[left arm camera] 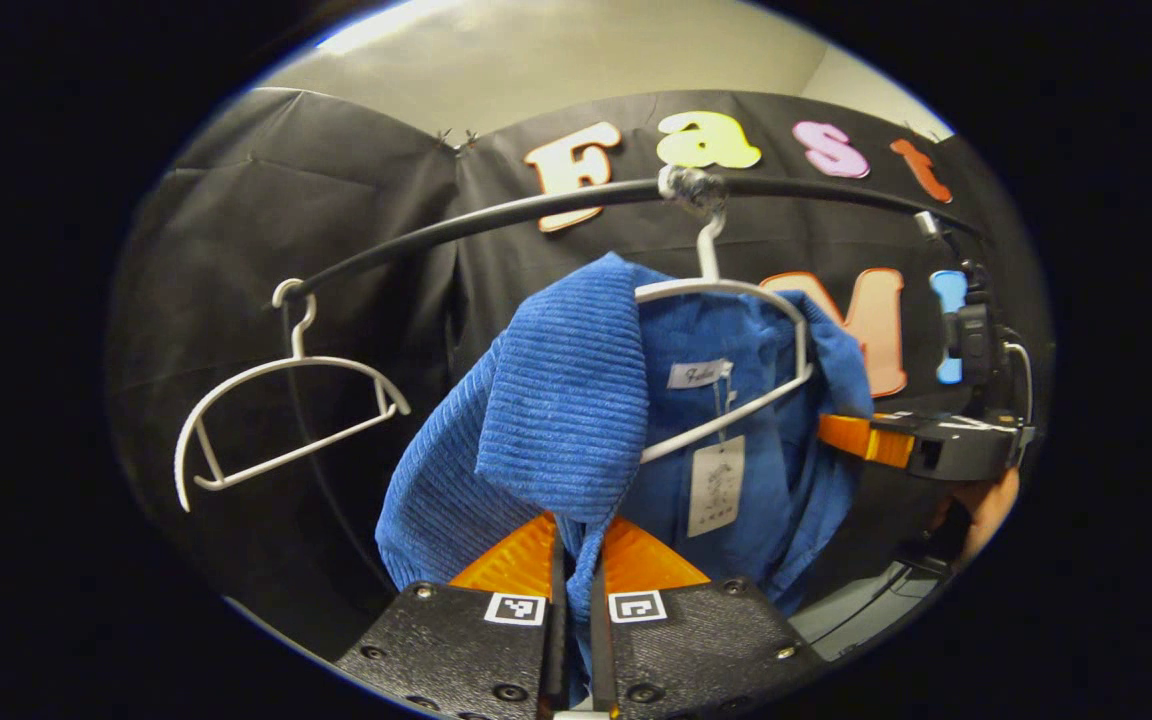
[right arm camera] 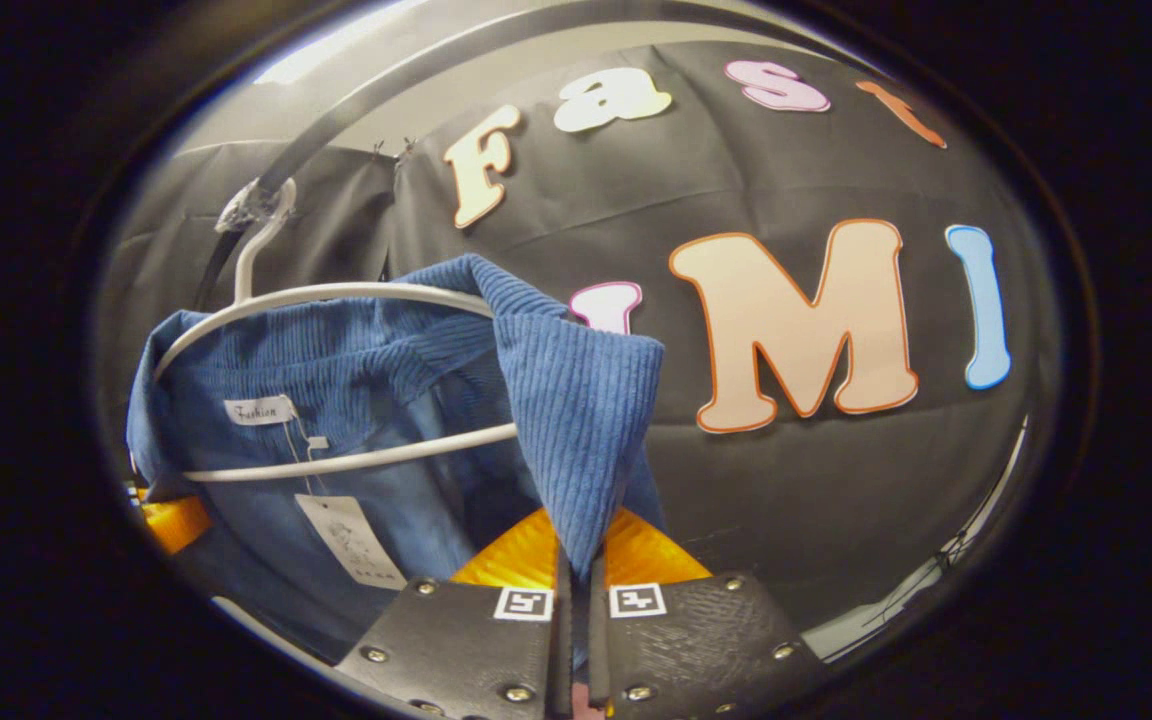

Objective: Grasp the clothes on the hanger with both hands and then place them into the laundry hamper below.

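A blue ribbed garment point(left arm camera: 556, 400) hangs on a white hanger point(left arm camera: 726, 290) hooked over a black rail point(left arm camera: 496, 215). My left gripper point(left arm camera: 576, 545) is shut on one shoulder fold of the cloth, lifted off the hanger's end. The right gripper point(left arm camera: 836, 432) reaches into the garment's far side, a hand behind it. In the right gripper view the same blue garment point(right arm camera: 576, 400) is drawn up over the white hanger point(right arm camera: 336, 295), and my right gripper point(right arm camera: 576, 550) is shut on its other shoulder fold. A paper tag point(right arm camera: 351, 540) dangles inside the collar.
A second, bare white hanger point(left arm camera: 276, 420) hangs farther left on the rail. The black cloth wall point(left arm camera: 336, 250) stands close behind. The left gripper's orange finger point(right arm camera: 171, 520) peeks at the garment's left edge in the right gripper view.
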`<state>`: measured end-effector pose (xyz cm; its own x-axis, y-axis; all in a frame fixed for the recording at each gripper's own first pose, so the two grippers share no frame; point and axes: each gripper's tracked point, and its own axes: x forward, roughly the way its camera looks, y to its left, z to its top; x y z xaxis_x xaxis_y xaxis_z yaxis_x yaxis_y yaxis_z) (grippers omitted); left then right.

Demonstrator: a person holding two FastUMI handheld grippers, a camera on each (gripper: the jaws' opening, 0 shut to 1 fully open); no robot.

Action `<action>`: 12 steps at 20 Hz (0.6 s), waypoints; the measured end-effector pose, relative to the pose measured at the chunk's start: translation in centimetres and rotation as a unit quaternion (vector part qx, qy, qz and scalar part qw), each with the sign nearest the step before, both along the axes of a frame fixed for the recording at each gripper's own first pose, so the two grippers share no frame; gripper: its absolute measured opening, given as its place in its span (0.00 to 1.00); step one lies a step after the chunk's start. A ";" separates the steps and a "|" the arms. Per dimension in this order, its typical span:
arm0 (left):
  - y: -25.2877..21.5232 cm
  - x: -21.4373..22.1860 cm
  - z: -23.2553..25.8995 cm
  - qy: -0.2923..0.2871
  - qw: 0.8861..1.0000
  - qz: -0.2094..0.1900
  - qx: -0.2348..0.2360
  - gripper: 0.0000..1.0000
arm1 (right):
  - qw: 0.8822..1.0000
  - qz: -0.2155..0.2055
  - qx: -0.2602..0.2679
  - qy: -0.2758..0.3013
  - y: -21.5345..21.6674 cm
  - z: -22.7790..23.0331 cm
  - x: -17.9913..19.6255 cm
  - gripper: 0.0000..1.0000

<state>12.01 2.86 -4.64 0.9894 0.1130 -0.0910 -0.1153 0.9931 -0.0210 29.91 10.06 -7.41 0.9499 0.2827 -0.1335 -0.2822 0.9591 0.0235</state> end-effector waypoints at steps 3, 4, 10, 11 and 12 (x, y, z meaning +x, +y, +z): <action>-0.2 -1.0 0.4 0.003 1.000 -0.017 -0.019 0.05 | 1.000 0.011 0.003 0.005 0.3 0.0 -0.3 0.00; -0.3 -1.4 0.9 0.001 1.000 -0.019 -0.023 0.04 | 1.000 0.008 0.006 0.005 0.1 0.2 -0.4 0.00; -0.2 -5.0 3.8 -0.001 1.000 0.001 -0.020 0.03 | 1.000 0.020 0.023 -0.004 -1.2 2.0 -1.1 0.00; -0.2 -5.4 4.2 0.002 1.000 0.004 -0.018 0.03 | 1.000 0.020 0.019 -0.007 -1.6 2.0 -1.0 0.00; -0.1 -5.7 4.6 0.006 1.000 0.005 -0.014 0.03 | 1.000 0.019 0.012 -0.008 -1.9 2.0 -0.8 0.00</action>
